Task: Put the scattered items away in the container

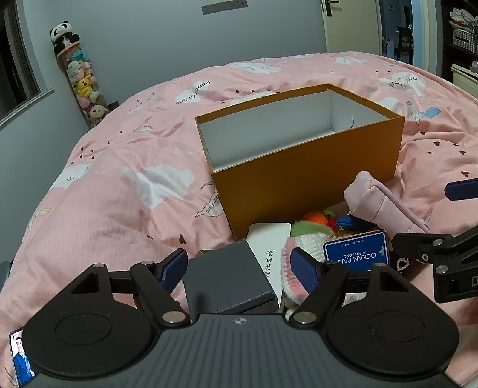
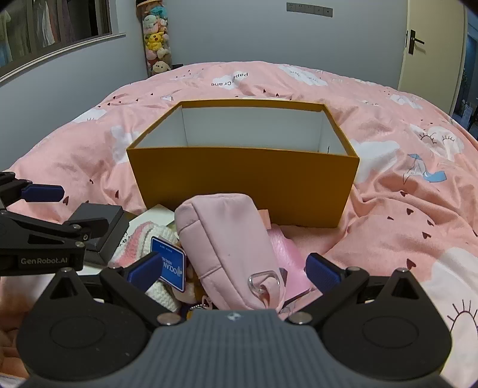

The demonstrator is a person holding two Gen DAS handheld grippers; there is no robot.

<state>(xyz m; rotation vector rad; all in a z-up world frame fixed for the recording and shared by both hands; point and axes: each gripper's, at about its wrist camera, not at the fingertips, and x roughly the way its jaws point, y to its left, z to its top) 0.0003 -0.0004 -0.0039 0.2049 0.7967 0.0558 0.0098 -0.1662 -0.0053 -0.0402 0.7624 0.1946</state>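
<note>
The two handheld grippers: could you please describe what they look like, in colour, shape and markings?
Both match. The left gripper has a ribbed dark grey body bearing a small round emblem, matte black linkage arms with silver pivot pins, two round black discs at its base, and blue textured fingertip pads. The right gripper is built alike; seen from there, the left one's side reads "GenRobot.AI" in pale lettering. No cables or sleeves show.

place: home bedroom | bed (image 1: 119,185) wearing pink cloud-print duvet | clear tube of plush toys (image 1: 82,83) leaning in corner | door (image 2: 430,44) showing right | window (image 2: 56,27) showing left
</note>
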